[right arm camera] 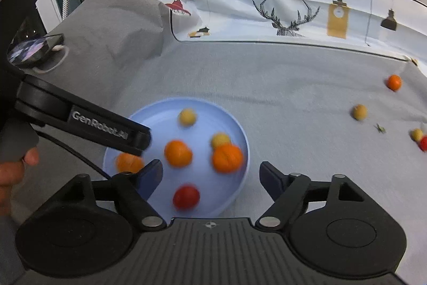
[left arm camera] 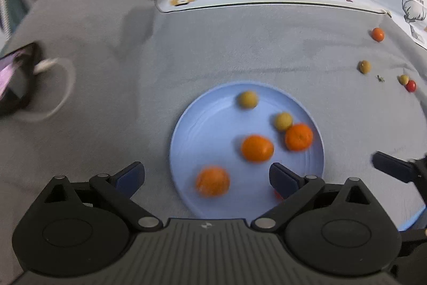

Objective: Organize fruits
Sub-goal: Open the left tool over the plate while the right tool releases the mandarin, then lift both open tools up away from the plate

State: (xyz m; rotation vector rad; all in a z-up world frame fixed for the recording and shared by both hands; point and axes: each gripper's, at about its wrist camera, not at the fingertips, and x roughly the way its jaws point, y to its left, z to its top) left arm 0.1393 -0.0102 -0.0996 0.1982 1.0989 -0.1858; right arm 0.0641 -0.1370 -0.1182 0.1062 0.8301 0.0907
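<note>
Both the left gripper (left arm camera: 206,172) and right gripper (right arm camera: 210,174) stood open, empty, above the round light-blue plate (right arm camera: 244,148). Its loose orange tangerines (right arm camera: 178,153) risked rolling out if bumped.

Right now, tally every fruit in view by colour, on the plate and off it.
Orange: 4, three on the blue plate such as this orange fruit, one out on the grey cloth.
Tan-yellow: 4, two on the plate such as this tan fruit, two on the cloth.
Red: 2, a red fruit on the plate, another on the cloth.
Total: 10
</note>
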